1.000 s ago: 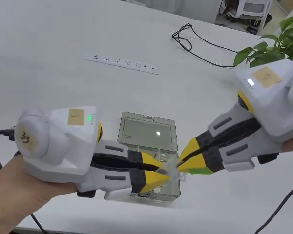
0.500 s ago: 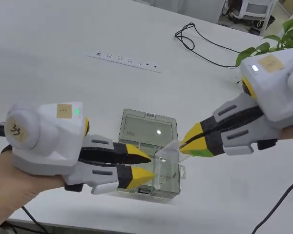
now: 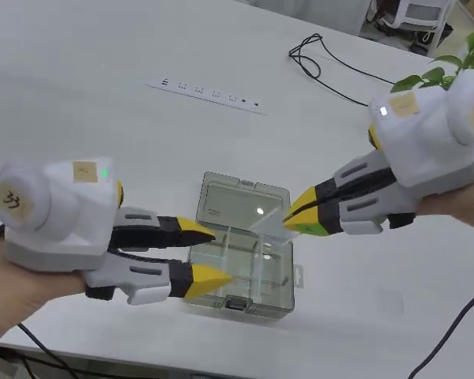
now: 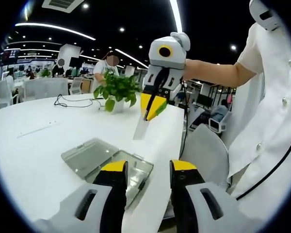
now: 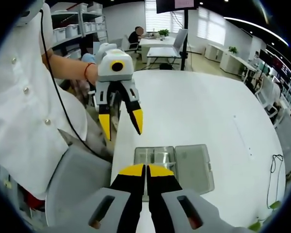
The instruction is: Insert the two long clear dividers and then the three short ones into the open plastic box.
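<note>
The box [image 3: 249,306] is sitting open at lower centre of the head view, its lid [image 3: 241,201] lying back. Clear partitions [image 3: 257,260] appear to be standing inside; their count cannot be told. A divider [image 3: 270,224] is hanging above the box, not yet seated, with the right gripper [image 3: 294,219] clamping it. The left gripper [image 3: 220,254] is hovering at lower left, jaws apart and holding nothing. Judgement: insertion partly done.
</note>
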The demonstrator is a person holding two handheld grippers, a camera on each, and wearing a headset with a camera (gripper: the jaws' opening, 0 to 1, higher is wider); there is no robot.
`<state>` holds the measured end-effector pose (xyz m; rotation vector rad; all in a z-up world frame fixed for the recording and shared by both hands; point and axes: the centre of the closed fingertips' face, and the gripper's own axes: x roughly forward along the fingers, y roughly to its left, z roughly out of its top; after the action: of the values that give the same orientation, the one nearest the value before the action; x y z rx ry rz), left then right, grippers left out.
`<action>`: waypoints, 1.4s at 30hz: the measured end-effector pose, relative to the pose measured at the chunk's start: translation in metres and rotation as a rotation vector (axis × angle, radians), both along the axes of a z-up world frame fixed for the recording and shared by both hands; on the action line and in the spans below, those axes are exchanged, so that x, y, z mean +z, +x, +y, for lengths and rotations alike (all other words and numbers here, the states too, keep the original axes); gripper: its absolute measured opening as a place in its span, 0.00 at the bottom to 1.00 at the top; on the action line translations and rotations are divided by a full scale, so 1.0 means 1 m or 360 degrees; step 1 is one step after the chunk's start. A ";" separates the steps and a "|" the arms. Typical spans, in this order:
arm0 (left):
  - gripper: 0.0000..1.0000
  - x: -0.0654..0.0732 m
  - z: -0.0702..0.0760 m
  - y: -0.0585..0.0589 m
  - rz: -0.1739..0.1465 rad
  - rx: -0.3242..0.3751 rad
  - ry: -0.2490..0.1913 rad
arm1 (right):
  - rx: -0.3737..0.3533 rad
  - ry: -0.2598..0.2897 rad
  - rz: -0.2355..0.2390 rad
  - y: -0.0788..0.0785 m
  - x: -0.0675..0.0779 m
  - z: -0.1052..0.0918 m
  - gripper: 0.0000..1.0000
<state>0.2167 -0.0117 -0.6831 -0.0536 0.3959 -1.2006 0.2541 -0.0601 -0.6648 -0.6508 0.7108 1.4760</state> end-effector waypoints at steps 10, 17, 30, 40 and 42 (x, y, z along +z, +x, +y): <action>0.60 -0.019 0.014 0.008 0.0052 0.0096 0.0044 | -0.0026 -0.0029 0.0046 0.009 -0.039 0.000 0.02; 0.69 -0.030 0.022 0.013 0.0114 0.0145 0.0076 | -0.0053 -0.0012 0.0067 0.012 -0.054 0.005 0.02; 0.80 -0.037 0.024 0.016 0.0152 0.0180 0.0092 | -0.0095 -0.0028 0.0082 0.020 -0.082 0.001 0.02; 0.80 -0.037 0.023 0.016 0.0165 0.0182 0.0083 | -0.0105 -0.0048 0.0089 0.022 -0.092 -0.003 0.02; 0.81 -0.037 0.023 0.016 0.0172 0.0189 0.0075 | -0.0102 -0.0049 0.0078 0.022 -0.093 -0.003 0.02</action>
<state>0.2325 0.0112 -0.7197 -0.1002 0.5088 -1.0736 0.2765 -0.0633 -0.7582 -0.6114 0.7868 1.4284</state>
